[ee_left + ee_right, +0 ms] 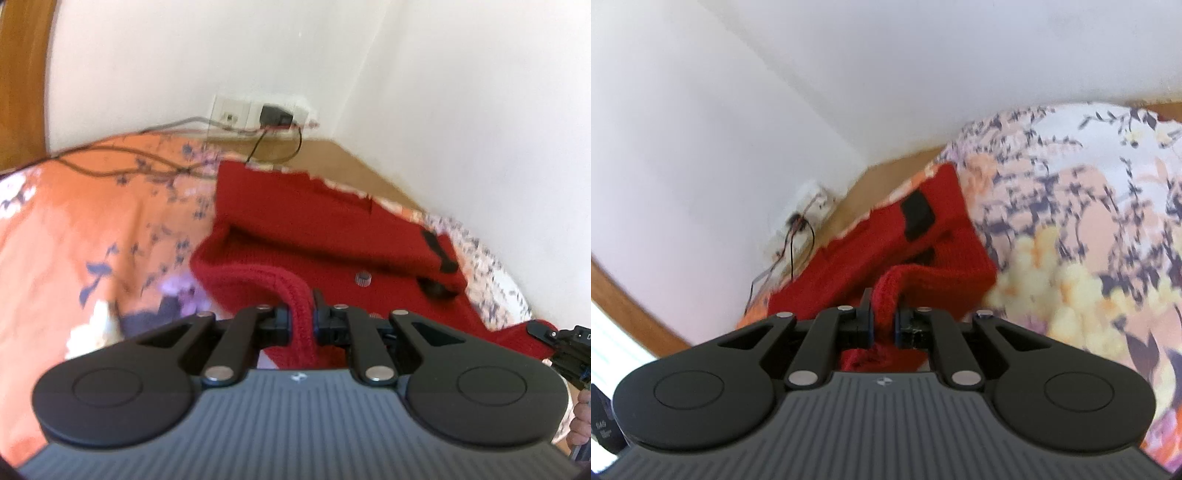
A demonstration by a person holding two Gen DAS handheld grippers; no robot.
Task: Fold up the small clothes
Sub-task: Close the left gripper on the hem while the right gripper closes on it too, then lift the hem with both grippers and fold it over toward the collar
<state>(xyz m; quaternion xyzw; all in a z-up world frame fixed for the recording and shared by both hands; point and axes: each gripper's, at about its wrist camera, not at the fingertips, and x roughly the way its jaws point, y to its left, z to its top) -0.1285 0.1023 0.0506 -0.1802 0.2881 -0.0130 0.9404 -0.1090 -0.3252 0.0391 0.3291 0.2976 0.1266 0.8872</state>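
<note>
Your left gripper (pixel 300 318) is clamped on a ribbed edge of the red knitted sweater (pixel 332 229); the knit rises between the two fingers and arches away to the left. The rest of the garment lies ahead and to the right of that gripper on the floral bedspread (pixel 92 229), its long axis running from near you, at the right, up toward the wall socket (pixel 258 114) in the corner. A fold crosses its middle. Black patches (pixel 437 251) and a small round button (pixel 362 277) show on the right part.

Your right gripper (pixel 882 321) is likewise closed on a strip of the same red knit, which stands up between the fingers. From this side the sweater stretches ahead and slightly left, toward the socket and its cables (pixel 798 236), with the bedspread (pixel 1071 240) spreading off to the right. A black patch (pixel 918 216) sits near the far end.

In the left wrist view, the right gripper's tip (pixel 546 332) appears at the frame's right edge, at the sweater's near corner. Both views are blurred.
</note>
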